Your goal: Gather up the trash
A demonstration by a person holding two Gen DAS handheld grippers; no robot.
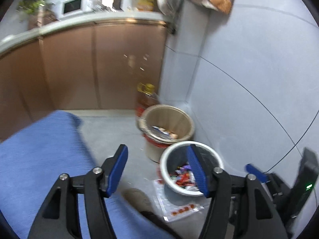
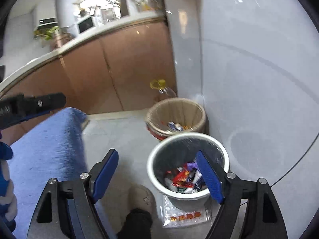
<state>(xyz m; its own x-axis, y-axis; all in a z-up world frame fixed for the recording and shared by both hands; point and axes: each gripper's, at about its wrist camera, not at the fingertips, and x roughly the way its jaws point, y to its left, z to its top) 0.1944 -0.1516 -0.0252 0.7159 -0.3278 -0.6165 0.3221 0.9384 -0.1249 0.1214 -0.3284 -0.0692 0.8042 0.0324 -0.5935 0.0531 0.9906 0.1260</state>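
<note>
A white-rimmed grey bin [image 1: 171, 187] [image 2: 157, 171] stands on the floor by the wall and holds several colourful wrappers [image 1: 182, 178] [image 2: 184, 179]. A clear plastic wrapper with red print [image 1: 179, 209] [image 2: 185, 217] lies flat on the floor, partly under that bin. My left gripper [image 1: 156, 168] is open and empty, above the floor left of the bin. My right gripper [image 2: 156, 173] is open and empty, with its right finger [image 2: 209, 177] over the bin's mouth. The right gripper [image 1: 257, 173] also shows at the right edge of the left wrist view.
A beige bin [image 1: 169, 119] [image 2: 177, 111] with trash stands behind the grey one, with an oil bottle [image 1: 145, 97] [image 2: 163, 89] beside it. Brown cabinets [image 1: 99, 63] run behind. A blue cloth surface [image 1: 39, 155] [image 2: 45, 149] fills the left. A slippered foot [image 2: 141, 199] is near the bin.
</note>
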